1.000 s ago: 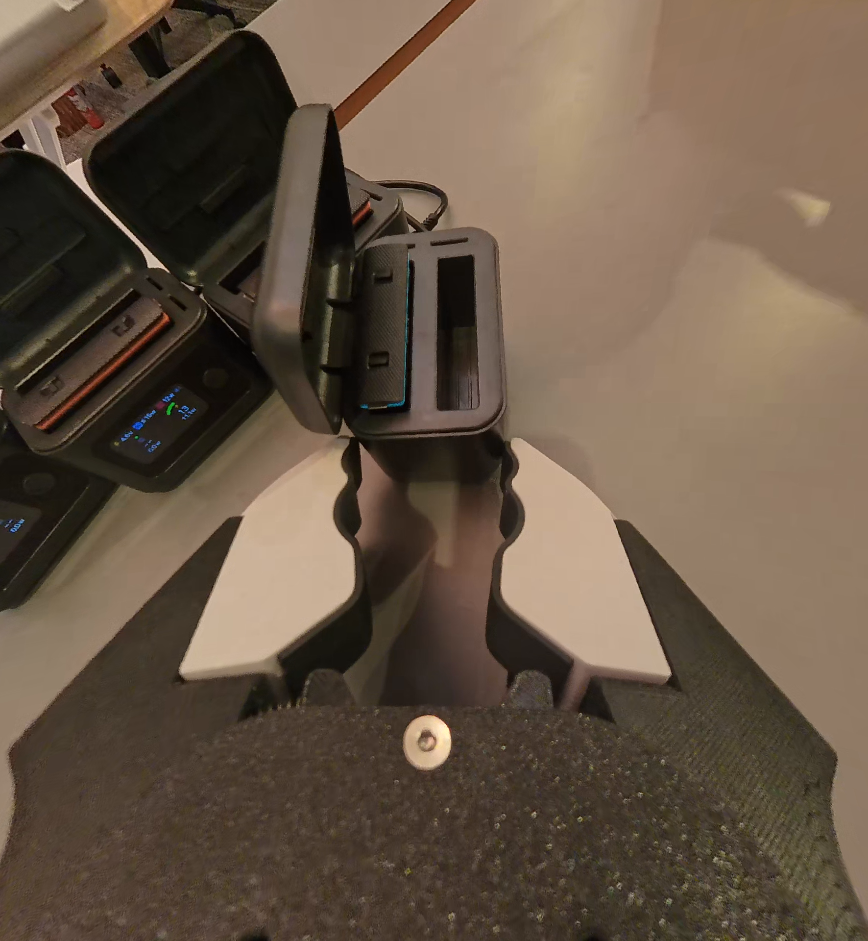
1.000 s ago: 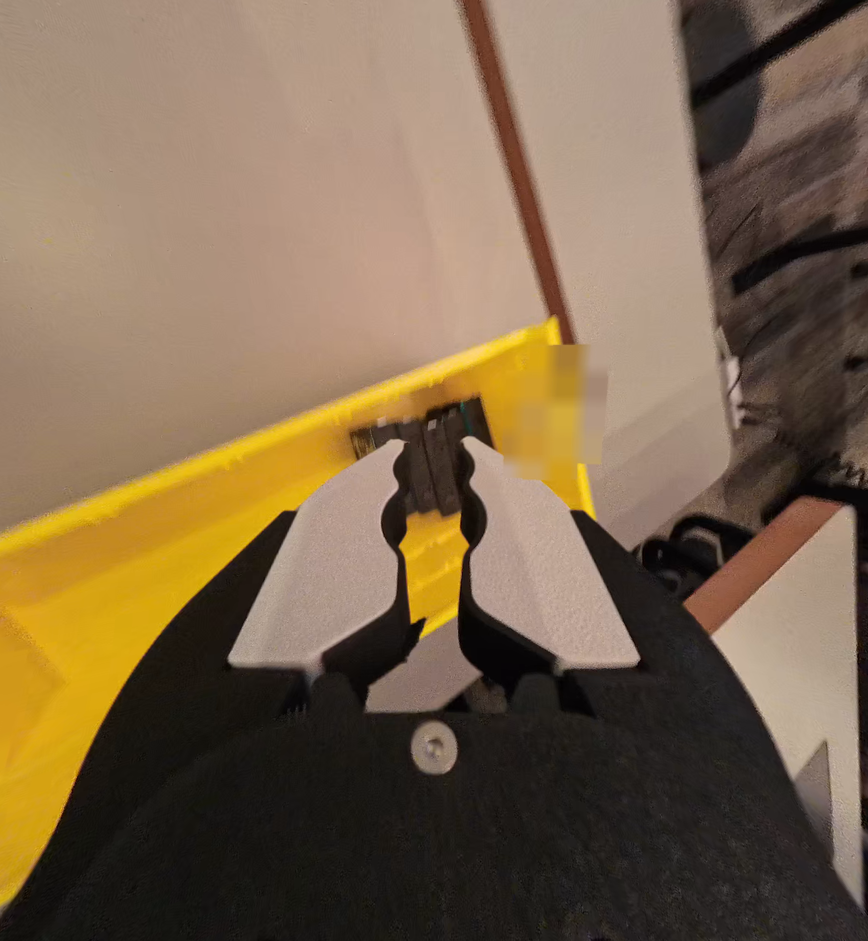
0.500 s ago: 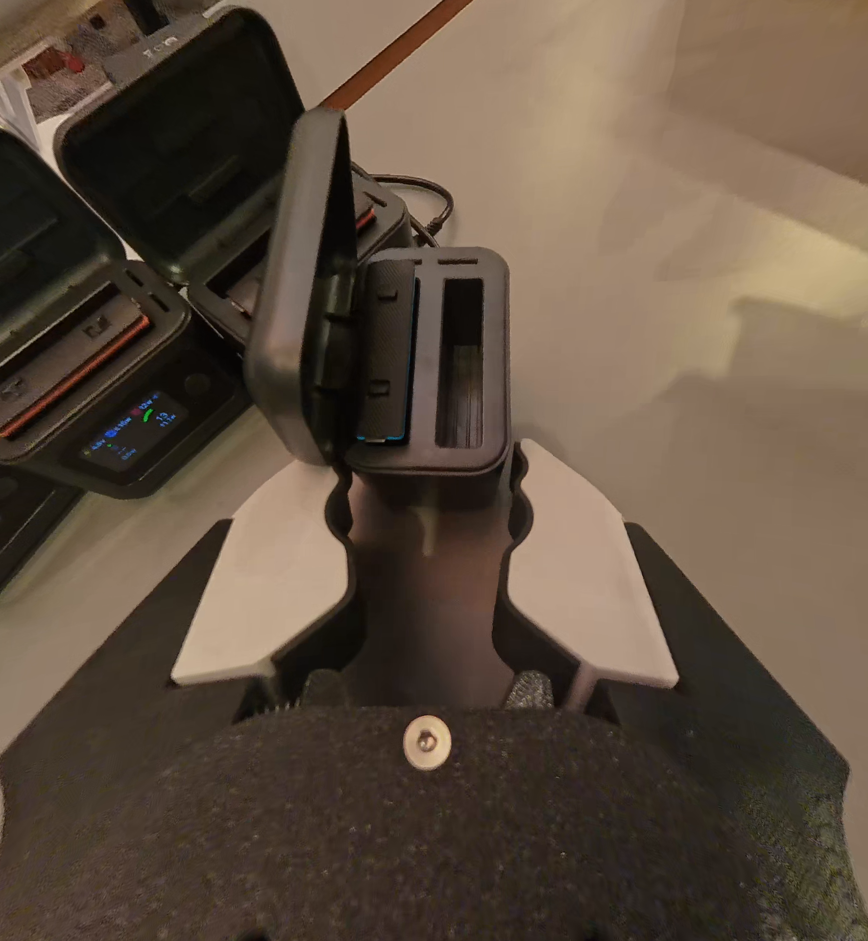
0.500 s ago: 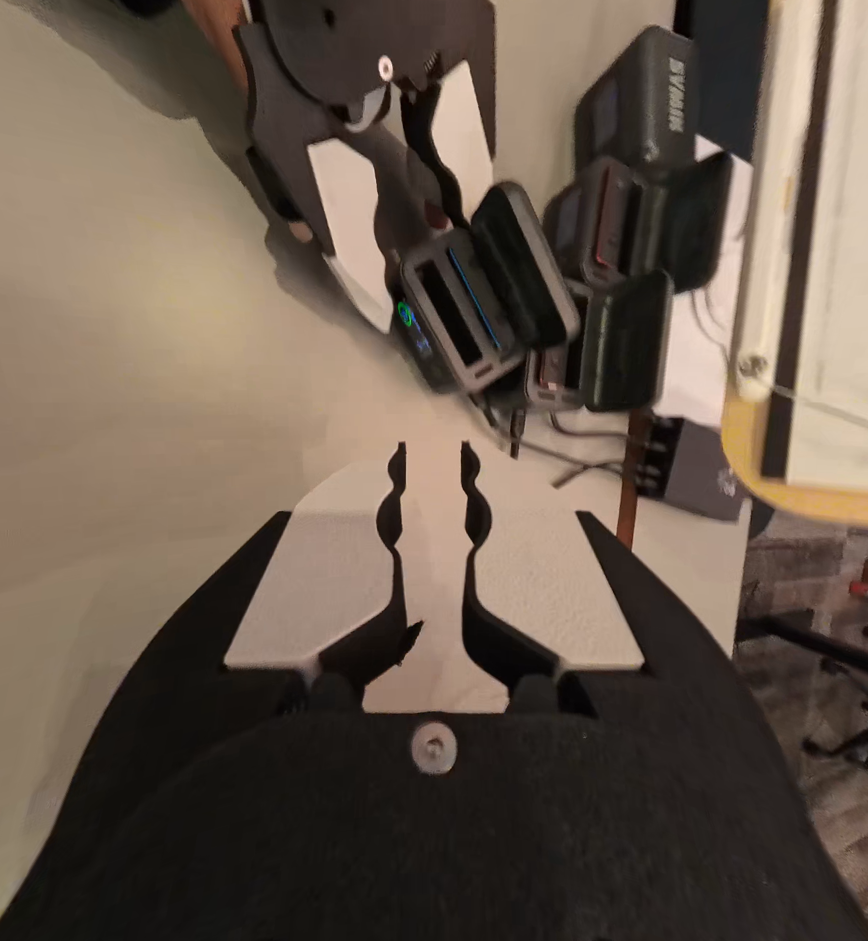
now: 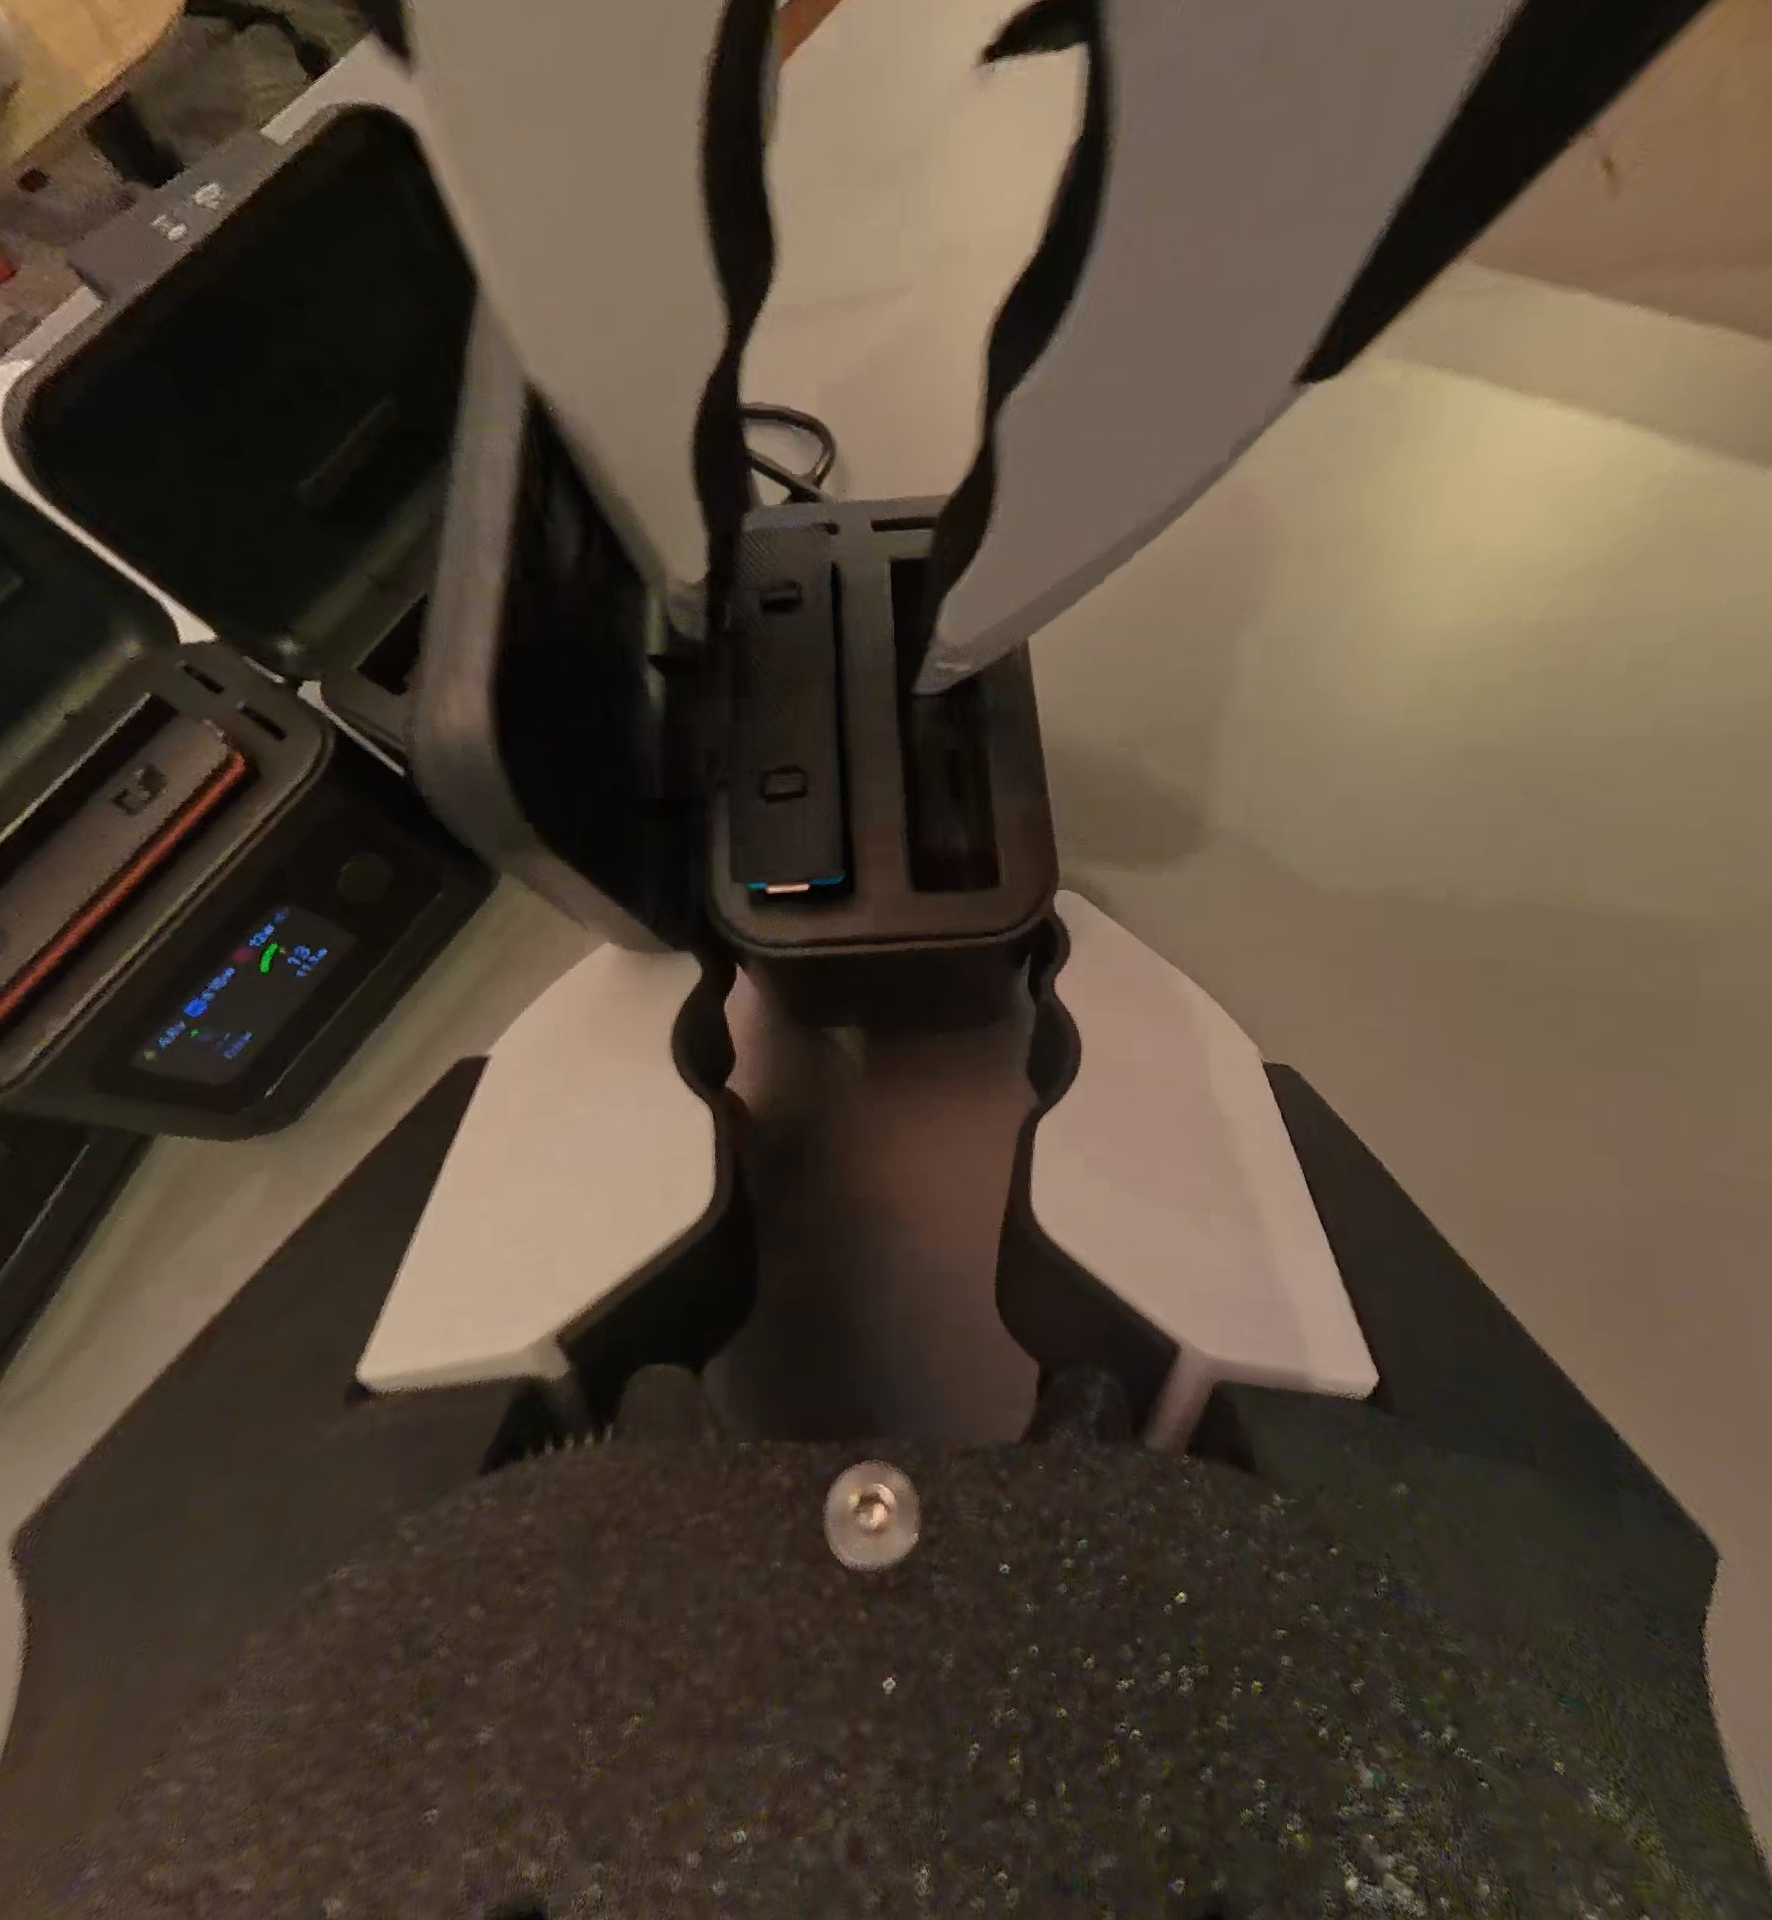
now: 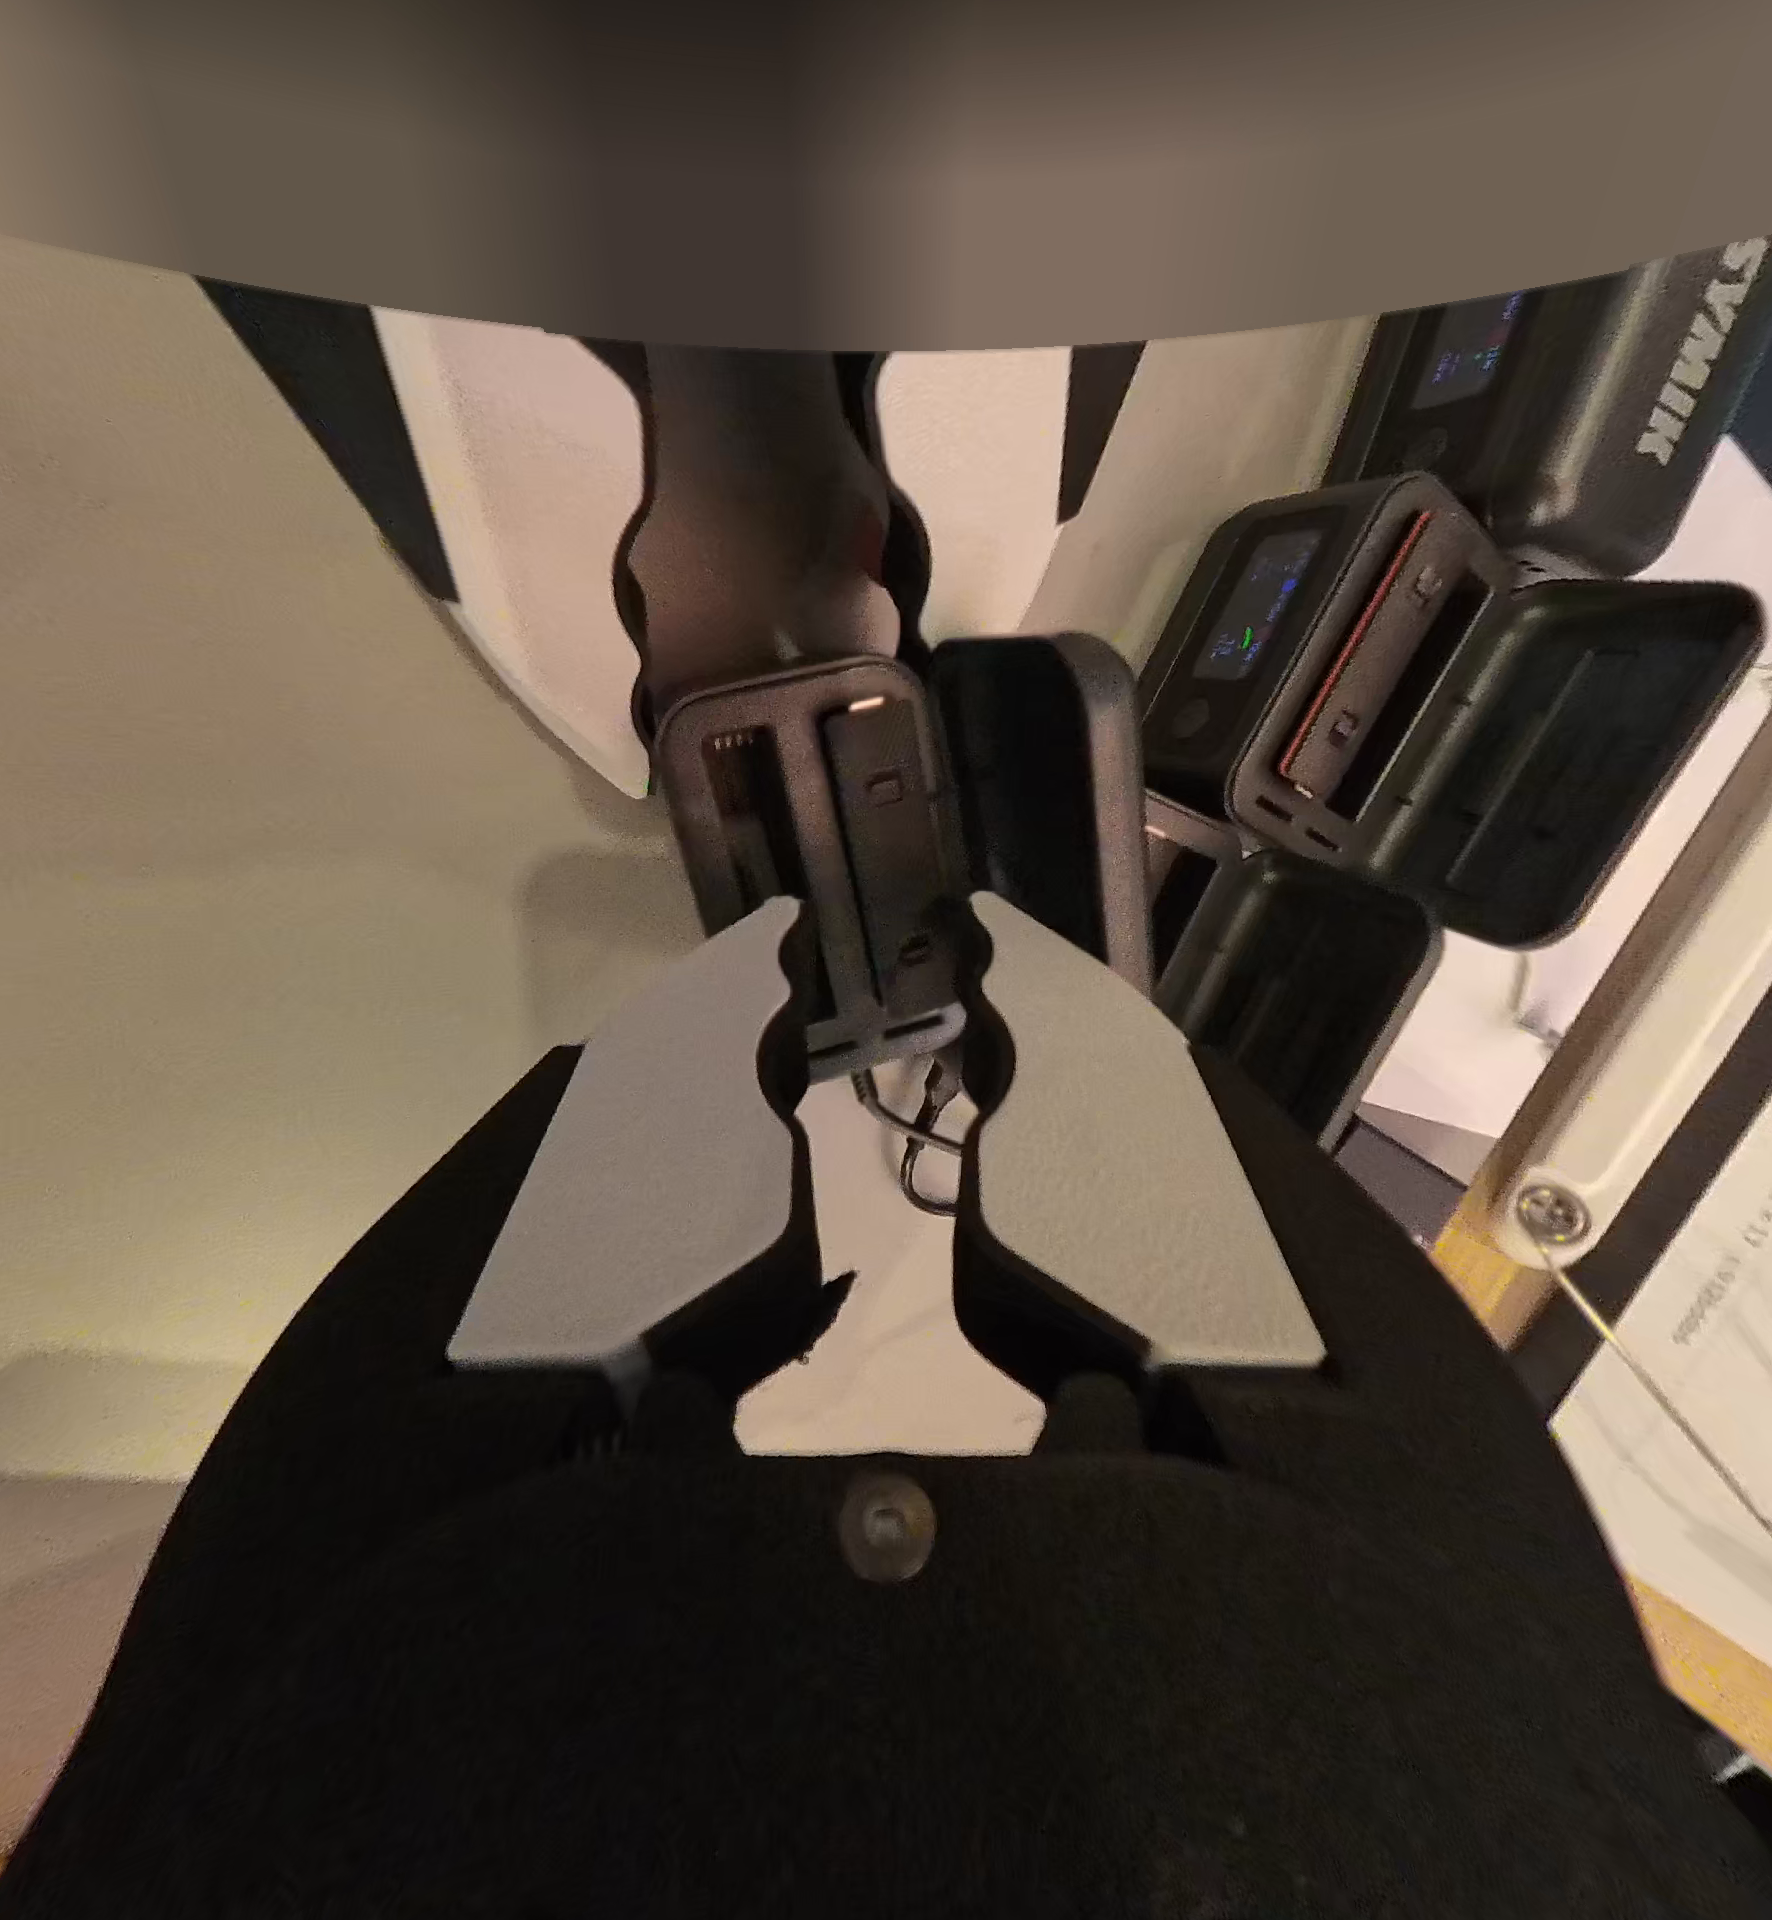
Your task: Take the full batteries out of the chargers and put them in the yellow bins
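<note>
Now, one charger [image 5: 877,914], one battery [image 5: 786,727], two tongs.

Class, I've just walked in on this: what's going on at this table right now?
A person works two handheld grippers. The left gripper is shut on an open charger, steadying it. One battery sits in a slot; the slot beside it is empty. The right gripper, open, hangs over the battery with a finger on either side, not yet gripping. More open chargers stand alongside.
</note>
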`<state>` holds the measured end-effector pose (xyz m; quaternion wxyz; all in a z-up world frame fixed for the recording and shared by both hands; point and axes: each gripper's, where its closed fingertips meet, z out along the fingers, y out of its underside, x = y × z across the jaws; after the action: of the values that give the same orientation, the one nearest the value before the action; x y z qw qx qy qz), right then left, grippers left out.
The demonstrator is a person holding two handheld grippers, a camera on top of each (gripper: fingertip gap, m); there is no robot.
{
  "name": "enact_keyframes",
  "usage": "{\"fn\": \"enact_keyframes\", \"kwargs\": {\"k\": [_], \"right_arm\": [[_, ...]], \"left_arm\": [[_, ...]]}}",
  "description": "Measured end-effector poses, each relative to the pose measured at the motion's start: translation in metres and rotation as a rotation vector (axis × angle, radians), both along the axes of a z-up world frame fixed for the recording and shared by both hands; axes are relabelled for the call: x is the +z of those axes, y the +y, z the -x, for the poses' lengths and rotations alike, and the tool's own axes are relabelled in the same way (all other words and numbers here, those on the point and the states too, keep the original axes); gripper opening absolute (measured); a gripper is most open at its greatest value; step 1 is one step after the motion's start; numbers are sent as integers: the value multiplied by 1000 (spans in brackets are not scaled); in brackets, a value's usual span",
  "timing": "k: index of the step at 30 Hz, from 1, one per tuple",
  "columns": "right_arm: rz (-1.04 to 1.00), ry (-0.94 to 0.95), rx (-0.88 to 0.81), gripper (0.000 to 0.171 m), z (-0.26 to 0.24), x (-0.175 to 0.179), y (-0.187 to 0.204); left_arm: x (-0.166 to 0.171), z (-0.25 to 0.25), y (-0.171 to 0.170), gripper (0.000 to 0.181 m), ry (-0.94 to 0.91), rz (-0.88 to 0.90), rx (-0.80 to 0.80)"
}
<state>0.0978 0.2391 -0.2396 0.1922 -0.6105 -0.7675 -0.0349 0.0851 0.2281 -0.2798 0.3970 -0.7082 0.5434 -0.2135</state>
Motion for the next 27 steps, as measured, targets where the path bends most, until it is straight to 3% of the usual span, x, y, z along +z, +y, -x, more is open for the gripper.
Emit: {"fn": "enact_keyframes", "kwargs": {"k": [11, 27], "right_arm": [[124, -192, 85, 15, -1, -1, 2], [130, -99, 125, 14, 4, 10, 1]], "left_arm": [[1, -1, -2, 55, -22, 6, -97], [7, -2, -2, 54, -60, 26, -82]]}}
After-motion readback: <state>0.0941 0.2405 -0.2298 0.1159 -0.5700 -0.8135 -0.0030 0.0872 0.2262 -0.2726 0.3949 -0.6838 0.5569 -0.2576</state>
